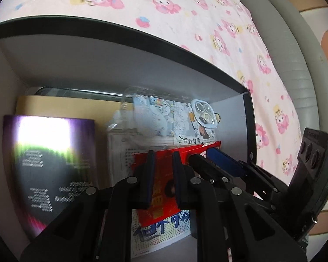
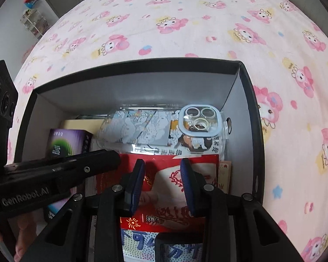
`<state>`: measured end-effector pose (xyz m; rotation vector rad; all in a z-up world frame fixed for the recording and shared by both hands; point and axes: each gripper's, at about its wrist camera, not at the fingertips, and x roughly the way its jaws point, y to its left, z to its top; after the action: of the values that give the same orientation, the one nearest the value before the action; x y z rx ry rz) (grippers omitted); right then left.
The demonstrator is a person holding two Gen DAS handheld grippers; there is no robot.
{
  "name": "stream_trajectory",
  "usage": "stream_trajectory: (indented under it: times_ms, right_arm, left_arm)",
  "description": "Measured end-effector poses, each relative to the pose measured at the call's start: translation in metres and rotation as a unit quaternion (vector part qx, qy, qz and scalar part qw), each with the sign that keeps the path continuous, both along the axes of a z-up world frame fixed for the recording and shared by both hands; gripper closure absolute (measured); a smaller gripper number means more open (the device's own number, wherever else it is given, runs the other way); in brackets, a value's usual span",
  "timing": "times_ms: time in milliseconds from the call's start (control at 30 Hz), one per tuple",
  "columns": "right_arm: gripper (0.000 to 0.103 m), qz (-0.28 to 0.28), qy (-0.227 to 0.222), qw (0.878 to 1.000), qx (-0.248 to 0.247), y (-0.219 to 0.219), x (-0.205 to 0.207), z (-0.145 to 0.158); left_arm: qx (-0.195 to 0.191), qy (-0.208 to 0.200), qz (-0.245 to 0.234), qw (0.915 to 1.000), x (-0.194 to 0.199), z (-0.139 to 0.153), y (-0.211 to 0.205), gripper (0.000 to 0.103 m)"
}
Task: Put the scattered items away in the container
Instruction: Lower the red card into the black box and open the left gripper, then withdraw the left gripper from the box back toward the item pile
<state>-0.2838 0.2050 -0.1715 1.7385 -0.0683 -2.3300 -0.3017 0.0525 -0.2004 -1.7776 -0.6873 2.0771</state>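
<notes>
**Box nearly packed, both grippers over the red packet**

The tidying looks close to finished. The box [image 2: 250, 118] sits on the bed [image 2: 164, 21] and already holds a good pile: a purple carton [image 2: 64, 140] at the left, a tan box [image 2: 81, 123] behind it, a clear phone case [image 2: 164, 126] with a cartoon print along the far wall, a dotted sheet [image 1: 161, 233] with blue lettering underneath, and a red packet [image 2: 175, 187] on top. No loose items show on the stretch of bedspread that either camera takes in, so as far as the views reach, little or nothing is left to gather; what lies behind the cameras cannot be told.

The left gripper [image 1: 163, 155] is down inside the box, its jaws narrow but not closed, with the red packet [image 1: 161, 179] visible through the gap. Whether the pads touch the packet or merely hover over it cannot be told, though nothing seems clamped between them.

The right gripper [image 2: 163, 163] hangs over the same packet with its jaws moderately open and empty, the packet's white and red print showing between them. My guess is the packet has just been laid down, and both tools are free to draw out.
</notes>
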Motion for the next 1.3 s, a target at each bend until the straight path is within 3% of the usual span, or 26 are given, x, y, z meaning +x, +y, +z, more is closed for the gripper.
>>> stream_trajectory:
  times_ms: [100, 267, 433, 600, 700, 833, 1000, 1167, 1300]
  right_arm:
    - [0.073, -0.009, 0.0, 1.0, -0.029, 0.007, 0.006, 0.005]
    - [0.073, -0.017, 0.01, 0.999, -0.044, 0.014, 0.022, 0.017]
    - [0.073, -0.005, -0.053, 0.998, -0.042, 0.005, 0.018, -0.01]
    - [0.073, -0.007, -0.052, 0.998, -0.046, 0.006, 0.019, -0.012]
    - [0.073, -0.009, -0.036, 0.998, -0.048, 0.009, 0.023, -0.004]
    - [0.072, -0.018, 0.044, 0.999, 0.001, 0.008, 0.032, 0.025]
    - [0.066, -0.049, 0.126, 0.991, 0.007, 0.018, 0.05, 0.06]
    - [0.065, -0.064, 0.138, 0.988, -0.02, 0.02, 0.075, 0.07]
    - [0.065, -0.09, 0.131, 0.987, -0.028, 0.013, 0.098, 0.067]
  left_arm:
    - [0.001, 0.01, 0.025, 0.9996, 0.006, 0.006, -0.012, 0.09]
    - [-0.006, -0.007, 0.013, 0.9999, 0.011, -0.002, -0.008, 0.09]
    - [-0.007, -0.025, 0.013, 0.9996, 0.004, -0.014, 0.002, 0.09]
    - [0.001, -0.024, 0.013, 0.9996, 0.005, -0.009, 0.002, 0.09]
    - [-0.003, 0.008, 0.004, 1.0, 0.018, 0.009, 0.003, 0.087]
    - [-0.028, 0.069, -0.011, 0.9972, 0.041, 0.042, 0.003, 0.071]
    - [-0.061, 0.141, -0.012, 0.988, 0.071, 0.084, 0.004, 0.069]
    - [-0.083, 0.186, -0.014, 0.979, 0.095, 0.105, 0.003, 0.062]
    - [-0.104, 0.202, -0.015, 0.9737, 0.115, 0.112, 0.012, 0.063]
